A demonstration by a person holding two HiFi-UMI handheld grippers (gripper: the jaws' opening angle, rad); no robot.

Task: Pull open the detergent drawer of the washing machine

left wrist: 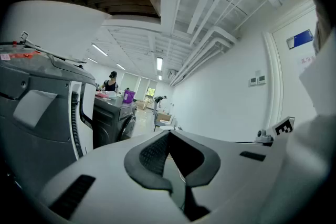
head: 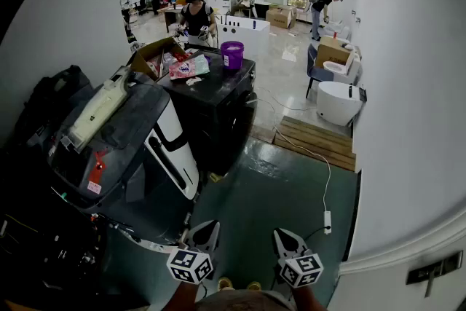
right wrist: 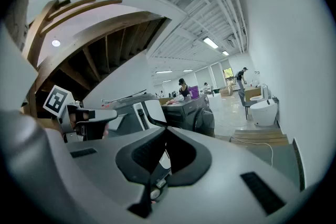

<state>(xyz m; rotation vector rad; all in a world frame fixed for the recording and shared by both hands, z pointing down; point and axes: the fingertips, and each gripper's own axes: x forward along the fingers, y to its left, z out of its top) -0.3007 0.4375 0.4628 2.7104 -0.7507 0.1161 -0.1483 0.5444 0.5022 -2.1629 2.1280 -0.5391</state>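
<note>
The left hand-held gripper (head: 206, 231) and right hand-held gripper (head: 286, 238) both hover shut and empty, clear of the washer (head: 124, 135) ahead to the left. I cannot single out its drawer, though a pale recessed panel (left wrist: 33, 107) on the near face may be it. It is likely light, stiff, smooth plastic on rails: hook the recess lip and pull straight.
</note>
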